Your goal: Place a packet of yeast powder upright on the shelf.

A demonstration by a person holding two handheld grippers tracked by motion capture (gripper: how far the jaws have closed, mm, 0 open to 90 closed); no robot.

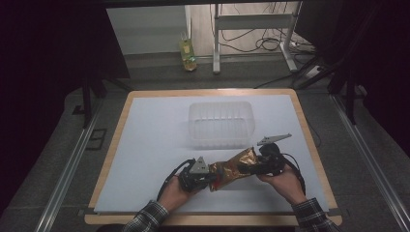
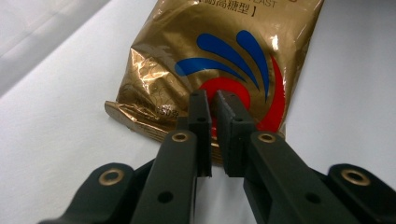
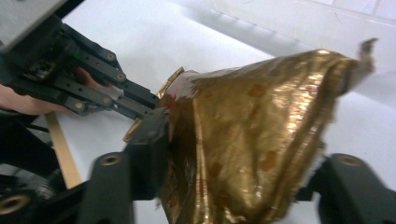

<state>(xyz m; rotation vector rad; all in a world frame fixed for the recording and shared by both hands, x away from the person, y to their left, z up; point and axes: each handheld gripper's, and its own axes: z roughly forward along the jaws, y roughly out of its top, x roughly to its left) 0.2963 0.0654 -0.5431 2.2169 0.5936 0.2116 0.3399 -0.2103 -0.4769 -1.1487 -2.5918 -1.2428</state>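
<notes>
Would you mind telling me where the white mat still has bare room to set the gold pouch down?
The widest free patch is the mat's left half, between the wooden table edge and the clear plastic tub. A narrower strip lies right of the tub. The near middle is crowded: both grippers, left and right, hold the gold pouch there.

A wooden table (image 1: 126,112) is carrying a large white sheet (image 1: 154,145) that is covering nearly all of its top, leaving a thin wood border showing along the edges. A clear plastic container (image 1: 221,123) is sitting directly on the sheet, toward the table's far edge and about midway between its left and right edges, its open top facing up.
</notes>
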